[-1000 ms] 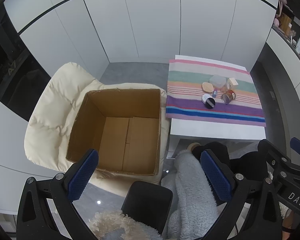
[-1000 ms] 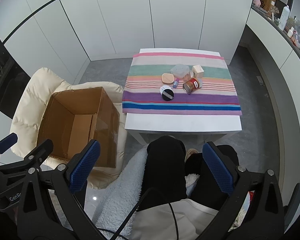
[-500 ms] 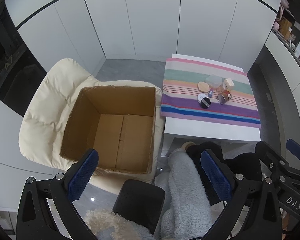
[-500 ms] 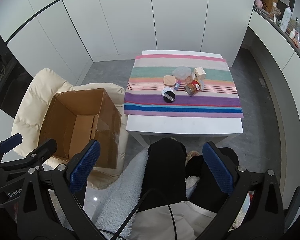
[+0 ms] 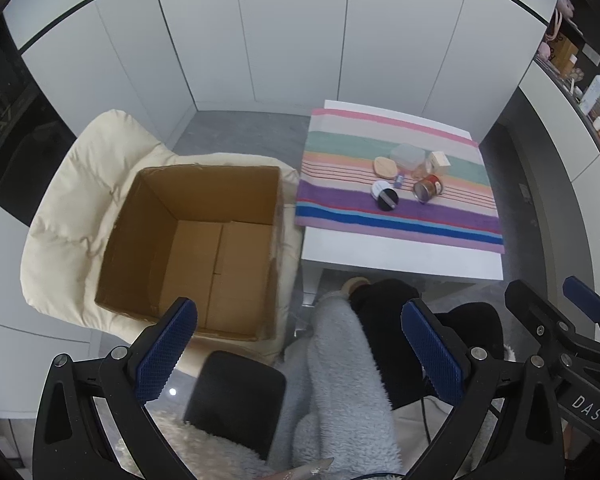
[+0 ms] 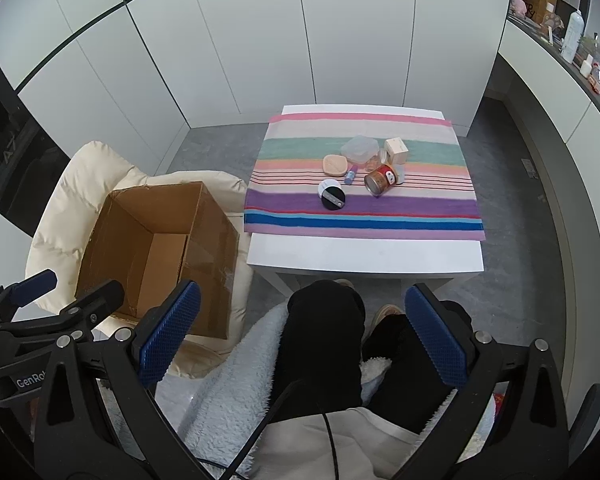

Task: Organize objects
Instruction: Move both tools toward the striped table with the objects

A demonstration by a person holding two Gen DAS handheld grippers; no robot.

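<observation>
Several small items, among them a tipped tin can [image 6: 380, 179] and a black compact [image 6: 333, 199], cluster mid-worktop on the striped cloth [image 6: 360, 216], likely destined for the empty cardboard box [image 5: 196, 240] alongside; both grippers [image 5: 300, 356] [image 6: 304, 350] hang back, jaws spread, holding nothing.

a cream padded chair [image 5: 72, 200] sits at nine o'clock. white cabinet doors [image 6: 300, 40] fill twelve o'clock above a grey floor [image 6: 512, 216]. a cluttered counter shelf [image 6: 572, 40] runs at two o'clock. fluffy grey fabric [image 5: 340, 360] lies at six o'clock.
</observation>
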